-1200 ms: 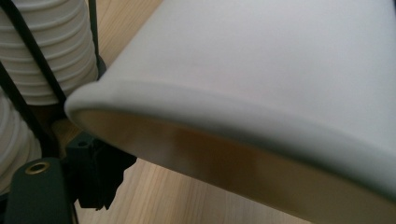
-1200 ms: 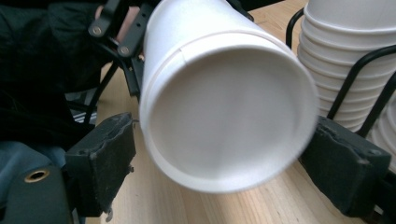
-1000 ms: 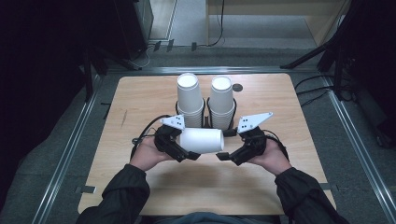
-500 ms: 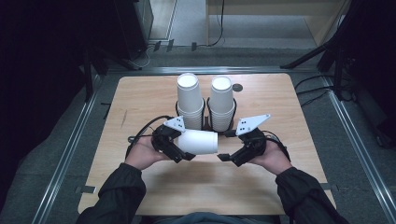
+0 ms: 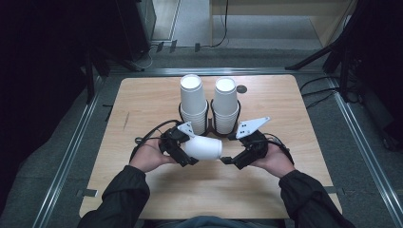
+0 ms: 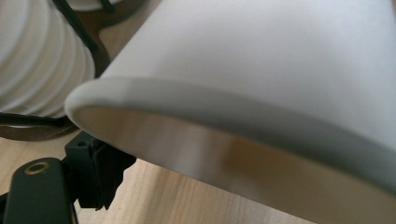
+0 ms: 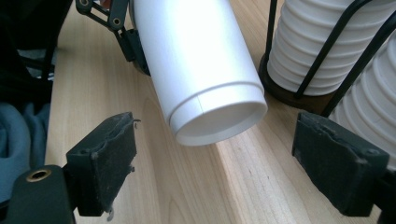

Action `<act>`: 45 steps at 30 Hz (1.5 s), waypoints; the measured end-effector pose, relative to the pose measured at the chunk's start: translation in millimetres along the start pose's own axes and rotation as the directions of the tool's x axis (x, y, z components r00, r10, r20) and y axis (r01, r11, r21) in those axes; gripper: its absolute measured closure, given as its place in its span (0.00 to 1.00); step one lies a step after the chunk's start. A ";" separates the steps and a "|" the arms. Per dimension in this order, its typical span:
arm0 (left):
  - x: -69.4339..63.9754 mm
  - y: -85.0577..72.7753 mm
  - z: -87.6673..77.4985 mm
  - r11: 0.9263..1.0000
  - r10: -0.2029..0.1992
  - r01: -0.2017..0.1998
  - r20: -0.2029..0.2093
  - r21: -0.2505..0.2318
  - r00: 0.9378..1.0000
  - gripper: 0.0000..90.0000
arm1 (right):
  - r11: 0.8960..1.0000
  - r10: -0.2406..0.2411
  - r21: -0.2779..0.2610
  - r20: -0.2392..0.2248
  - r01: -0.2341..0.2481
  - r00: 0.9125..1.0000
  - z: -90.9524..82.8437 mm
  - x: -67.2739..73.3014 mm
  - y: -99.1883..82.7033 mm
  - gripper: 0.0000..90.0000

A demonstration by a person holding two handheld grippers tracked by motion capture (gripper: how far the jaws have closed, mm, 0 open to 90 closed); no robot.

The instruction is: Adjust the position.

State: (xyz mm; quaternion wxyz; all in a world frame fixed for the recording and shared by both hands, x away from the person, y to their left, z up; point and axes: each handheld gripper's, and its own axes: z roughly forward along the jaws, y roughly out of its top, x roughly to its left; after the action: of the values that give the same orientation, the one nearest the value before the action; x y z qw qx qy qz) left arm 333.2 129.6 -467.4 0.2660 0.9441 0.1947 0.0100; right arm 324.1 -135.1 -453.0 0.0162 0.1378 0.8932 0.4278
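Nearest the person, over the bare counter (image 5: 157, 199), the left tool (image 5: 187, 156) grips a white cup (image 5: 203, 148) by its rim end, lying sideways with its base toward the right tool (image 5: 228, 161), whose pads (image 7: 105, 161) stand wide apart with nothing between them. Compared with a second ago the cup has shifted slightly left, away from the right tool, so it now looks carried by the left alone. Farther back, two tall cup stacks (image 5: 192, 102) stand side by side in wire holders (image 5: 209, 124), likely the cup's destination.
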 end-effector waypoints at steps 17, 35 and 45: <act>-17.2 16.5 16.3 0.996 0.051 -0.054 0.035 0.077 0.998 0.12 | 0.986 -0.072 0.148 -0.023 0.074 0.997 38.1 9.6 1.0 0.16; -16.7 13.7 4.2 0.997 0.003 0.003 0.089 -0.073 0.996 0.01 | 0.981 -0.140 0.132 -0.020 0.142 0.990 36.7 17.4 4.4 0.26; -10.1 7.8 -5.0 0.990 -0.027 0.043 0.118 -0.137 0.993 0.00 | 0.993 -0.100 0.066 -0.016 0.100 0.995 23.2 9.2 3.5 0.26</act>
State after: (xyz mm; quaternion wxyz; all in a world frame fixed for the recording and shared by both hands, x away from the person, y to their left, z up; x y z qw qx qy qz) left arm 326.1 122.3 -458.3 0.3422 0.9186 0.1945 -0.0358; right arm 319.5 -113.0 -464.1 0.0274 0.0906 0.9128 0.3974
